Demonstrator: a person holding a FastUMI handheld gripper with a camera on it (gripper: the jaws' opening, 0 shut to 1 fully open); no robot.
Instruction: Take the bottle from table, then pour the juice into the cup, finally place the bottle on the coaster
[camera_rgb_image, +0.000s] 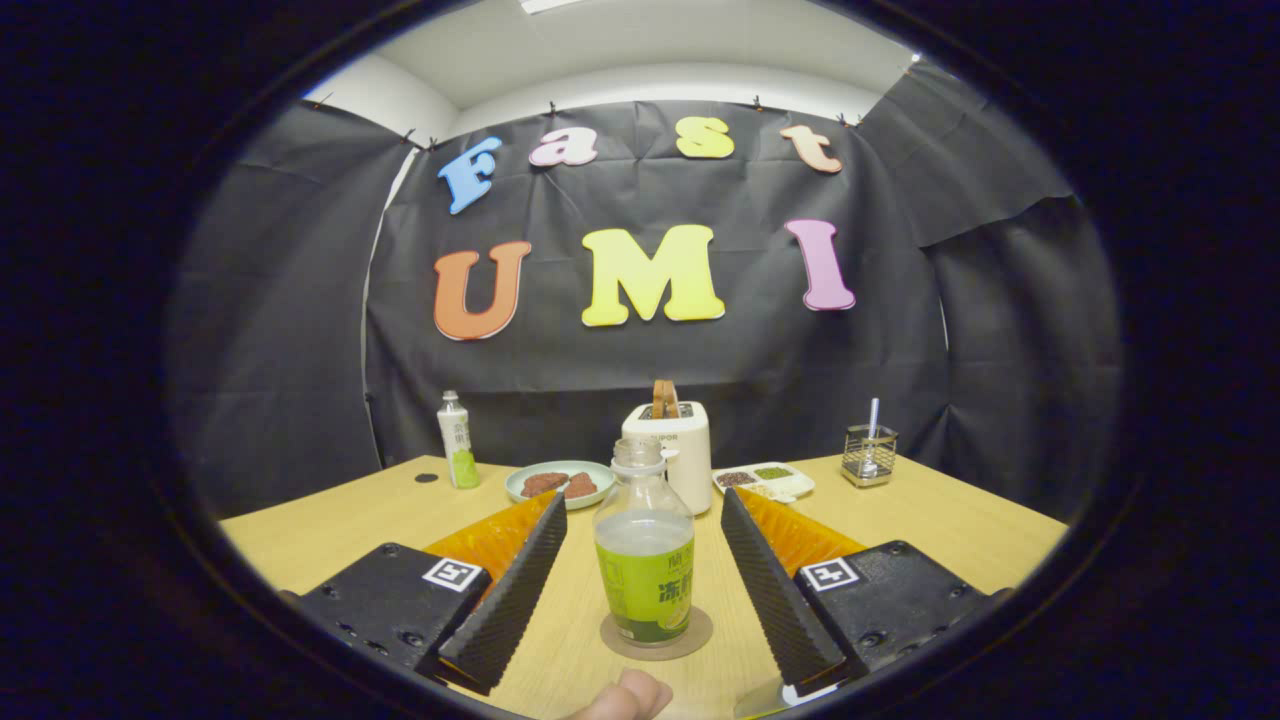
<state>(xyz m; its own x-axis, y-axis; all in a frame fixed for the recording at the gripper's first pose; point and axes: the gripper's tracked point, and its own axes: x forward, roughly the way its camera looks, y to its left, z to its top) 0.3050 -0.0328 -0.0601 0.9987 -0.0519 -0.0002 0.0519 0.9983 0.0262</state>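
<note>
Fingertip (630, 695) pokes in at the near table (330, 530) edge; the gripper (640, 580) is spread wide, touching nothing; the bottle (645, 545) stands upright on the coaster (656, 633) between the fingers, clear of both; it's uncapped, so I'd guess a careless sideways pull-out could clip it and spill; further back there's a plate (559, 483), toaster (668, 452) and second bottle (457, 440) near the far edge.

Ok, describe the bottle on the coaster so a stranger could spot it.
On the wooden table, in front of the white toaster, a bottle stands upright on a round coaster between the open gripper fingers. Unlike the capped bottle far back, it is uncapped.
</note>
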